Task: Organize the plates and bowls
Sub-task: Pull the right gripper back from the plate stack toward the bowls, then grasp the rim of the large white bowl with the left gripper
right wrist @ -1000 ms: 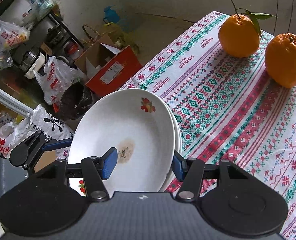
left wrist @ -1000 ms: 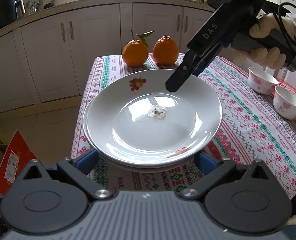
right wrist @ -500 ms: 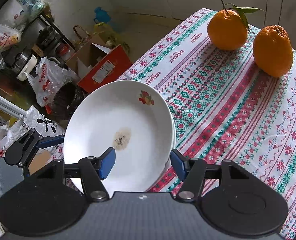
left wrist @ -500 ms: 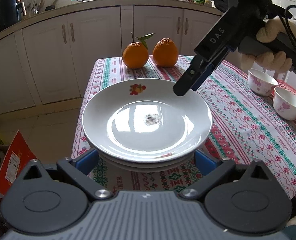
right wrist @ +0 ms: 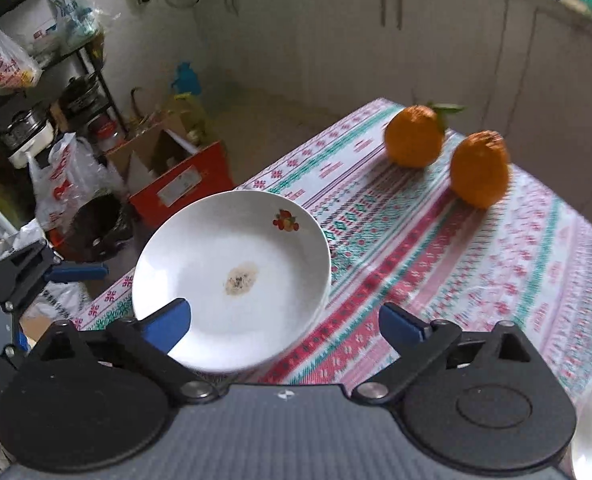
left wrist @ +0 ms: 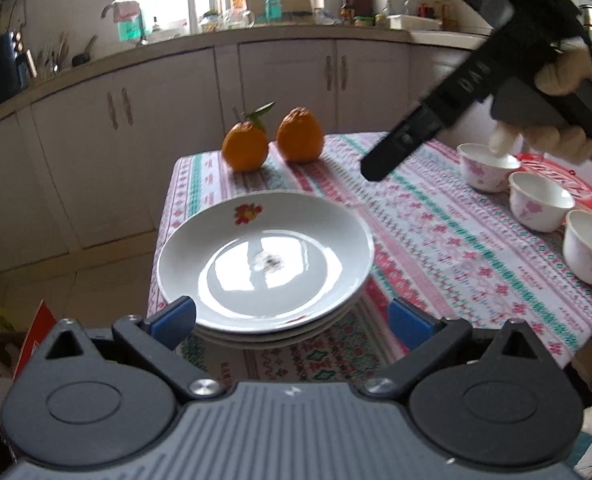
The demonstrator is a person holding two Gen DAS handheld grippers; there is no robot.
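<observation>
White plates (left wrist: 263, 264) sit stacked at the near corner of the table (left wrist: 456, 248), on a patterned cloth of red, green and pink bands. Top plate carries a small fruit print near its far rim and a brownish speckled stain (right wrist: 240, 278) at its centre. At least two more rims show beneath it in the left wrist view.

Left gripper (left wrist: 291, 320) hangs just in front of the stack with its blue pads spread wide, one to each side of the near rim, touching nothing. Right gripper (right wrist: 285, 322) is above the table to the right of the stack; its jaws are opening and nothing lies between them, the plate's edge showing only below and beyond the left pad. In the left wrist view that same tool appears as a dark, blurred bar held by a gloved hand (left wrist: 552, 112) over the cloth, well clear of the plates.

Two oranges (left wrist: 271, 144) stand side by side at the far edge of the table, one with a leaf on its stem. Three small floral bowls (left wrist: 536, 196) line up along the right side, apart from the plates, beside something red whose nature I cannot tell.
</observation>
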